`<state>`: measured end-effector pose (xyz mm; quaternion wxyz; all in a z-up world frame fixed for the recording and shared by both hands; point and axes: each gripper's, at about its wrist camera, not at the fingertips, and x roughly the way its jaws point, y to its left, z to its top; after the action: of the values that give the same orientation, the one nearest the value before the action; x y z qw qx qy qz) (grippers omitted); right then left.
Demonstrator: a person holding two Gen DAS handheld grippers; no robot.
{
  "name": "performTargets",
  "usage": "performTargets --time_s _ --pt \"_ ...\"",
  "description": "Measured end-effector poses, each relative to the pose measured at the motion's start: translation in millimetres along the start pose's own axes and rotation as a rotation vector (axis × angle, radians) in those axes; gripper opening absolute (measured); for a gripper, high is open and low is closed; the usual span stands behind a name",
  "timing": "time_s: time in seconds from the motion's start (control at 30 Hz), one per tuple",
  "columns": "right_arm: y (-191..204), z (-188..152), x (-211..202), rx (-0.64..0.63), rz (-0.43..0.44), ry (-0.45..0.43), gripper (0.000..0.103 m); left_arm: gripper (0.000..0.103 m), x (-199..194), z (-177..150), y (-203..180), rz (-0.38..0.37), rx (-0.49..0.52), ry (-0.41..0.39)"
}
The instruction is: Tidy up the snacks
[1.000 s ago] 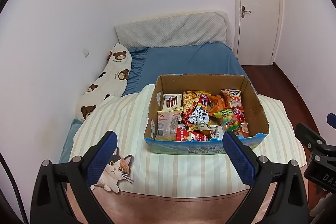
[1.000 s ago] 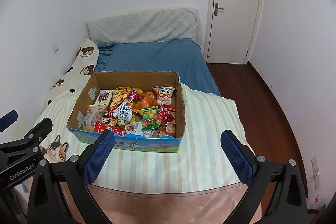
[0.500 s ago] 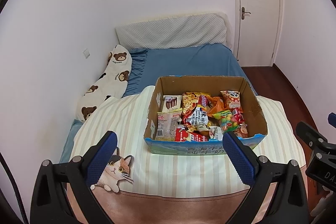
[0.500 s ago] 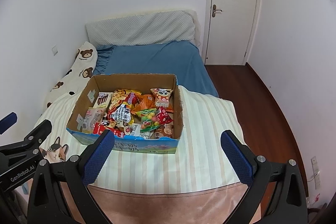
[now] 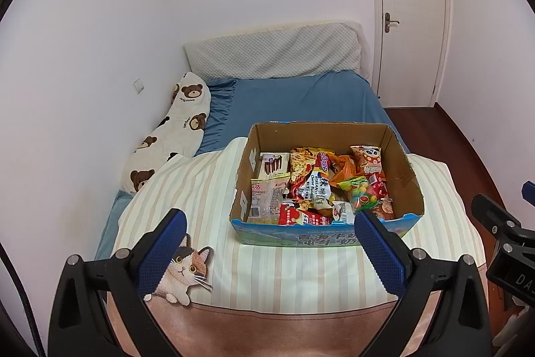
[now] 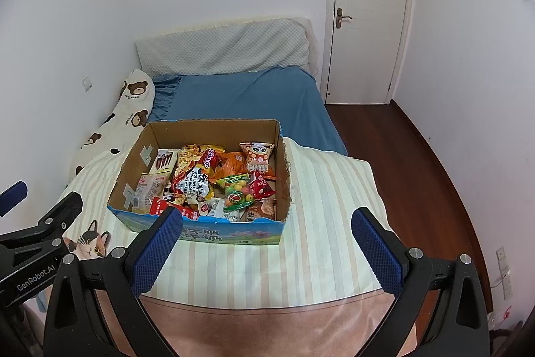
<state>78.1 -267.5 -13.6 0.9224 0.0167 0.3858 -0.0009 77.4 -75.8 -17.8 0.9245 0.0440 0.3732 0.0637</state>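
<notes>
A cardboard box (image 5: 406,169) (image 6: 130,169) with a blue printed front stands on a striped quilt on the bed. Several snack packets fill it, among them a red and white noodle packet (image 5: 312,181) (image 6: 195,178), a clear wafer packet (image 5: 267,196) and a panda-print bag (image 5: 367,158) (image 6: 257,156). My left gripper (image 5: 269,248) hovers open in front of the box, empty. My right gripper (image 6: 264,245) is also open and empty, just short of the box's front wall. Each gripper's black body shows at the edge of the other's view.
The striped quilt (image 5: 301,270) (image 6: 321,243) with a cat print (image 5: 182,270) covers the near bed. A bear-print pillow (image 5: 170,136) lies along the left wall. Blue sheet (image 6: 247,99) and grey headboard cushion lie behind. Wooden floor (image 6: 418,163) and a shut door (image 6: 367,12) are at right.
Both views have drifted back and up slightly, so the box sits a little farther away. The jaws have stayed open and the snacks have not moved.
</notes>
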Motion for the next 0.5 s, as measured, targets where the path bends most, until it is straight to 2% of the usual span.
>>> performTargets --time_s 0.5 --pt "0.2 0.4 -3.1 0.002 -0.005 -0.003 0.103 0.103 -6.5 2.4 -2.0 0.002 0.007 -0.01"
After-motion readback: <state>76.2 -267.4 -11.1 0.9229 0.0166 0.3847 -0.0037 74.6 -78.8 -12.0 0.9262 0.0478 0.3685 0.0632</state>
